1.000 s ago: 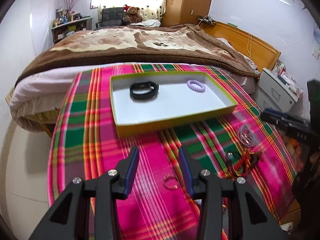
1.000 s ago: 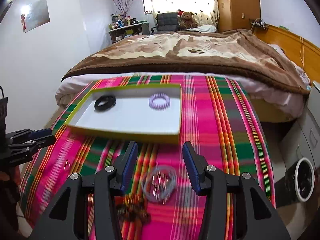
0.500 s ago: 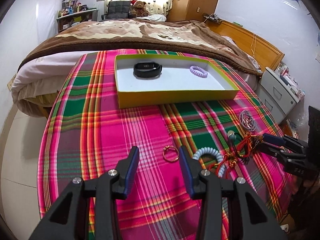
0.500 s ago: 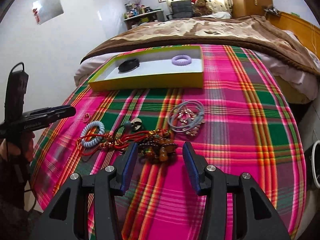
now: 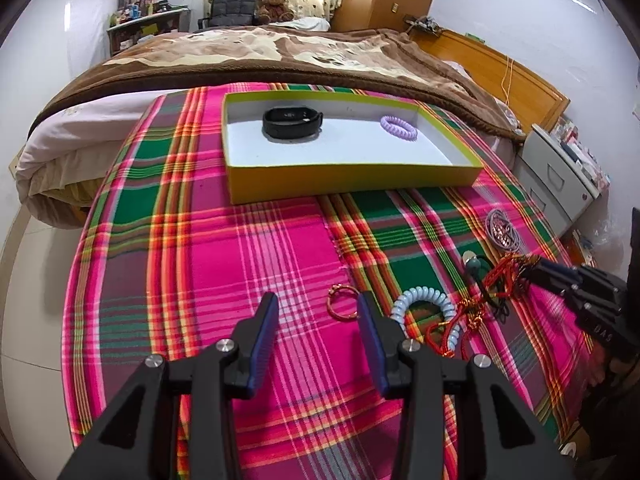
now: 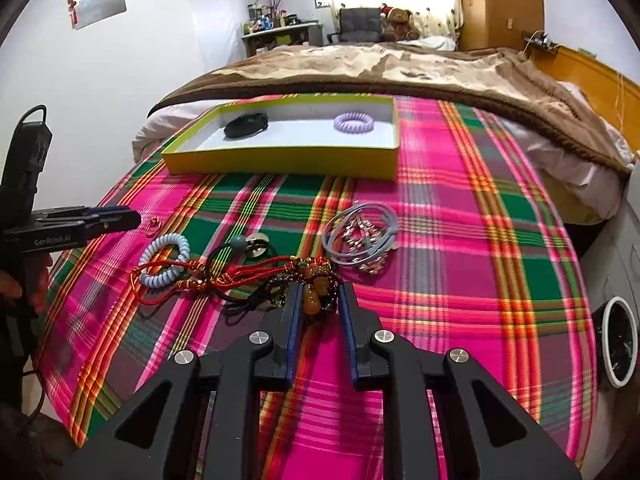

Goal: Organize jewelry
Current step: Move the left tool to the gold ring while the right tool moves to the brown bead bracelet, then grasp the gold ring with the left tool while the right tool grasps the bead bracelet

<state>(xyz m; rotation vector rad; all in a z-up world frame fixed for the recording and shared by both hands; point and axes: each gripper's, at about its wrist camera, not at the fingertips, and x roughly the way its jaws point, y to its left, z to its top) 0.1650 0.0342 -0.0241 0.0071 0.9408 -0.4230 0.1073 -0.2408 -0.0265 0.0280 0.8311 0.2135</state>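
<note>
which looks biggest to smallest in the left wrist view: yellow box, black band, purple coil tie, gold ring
1. yellow box
2. black band
3. purple coil tie
4. gold ring, though nearer, so unsure against the tie

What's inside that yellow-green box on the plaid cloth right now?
The box holds two things on its white floor: a black wristband toward the left and a lilac spiral hair tie toward the right, lying apart. Its near wall hides a strip of the floor just behind it.
</note>
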